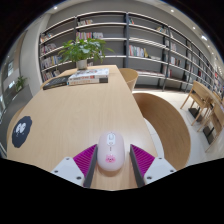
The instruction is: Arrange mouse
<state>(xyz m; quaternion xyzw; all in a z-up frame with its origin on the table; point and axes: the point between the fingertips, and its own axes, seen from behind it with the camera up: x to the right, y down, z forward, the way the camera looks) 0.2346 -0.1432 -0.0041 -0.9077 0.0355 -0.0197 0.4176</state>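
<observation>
Centrally, the gripper (pixel 112 160) is shown with its two fingers apart, a magenta pad (pixel 86 159) on each inner face, and the mouse (pixel 111 152) standing between them. The mouse, white with a pinkish tint, rests on the wooden table (pixel 60 115); whether the pads already touch its flanks cannot be told, and it appears to sit on its own support, not lifted.

The step in hand is judged to be the grasp. It is best done with the fingers kept level with the table and centred, so that both pads meet the widest part of the body together; a rounded, smooth shell is likely to squirt forward if squeezed off-centre or near its tapered end. Pressure should be modest, since the buttons may be pressed.

Beyond the fingers, a dark round object (pixel 21 130) lies well apart to one side. Farther on, a stack of books (pixel 88 75) and a potted plant (pixel 84 49) stand at the table's far end, before bookshelves (pixel 140 45).
</observation>
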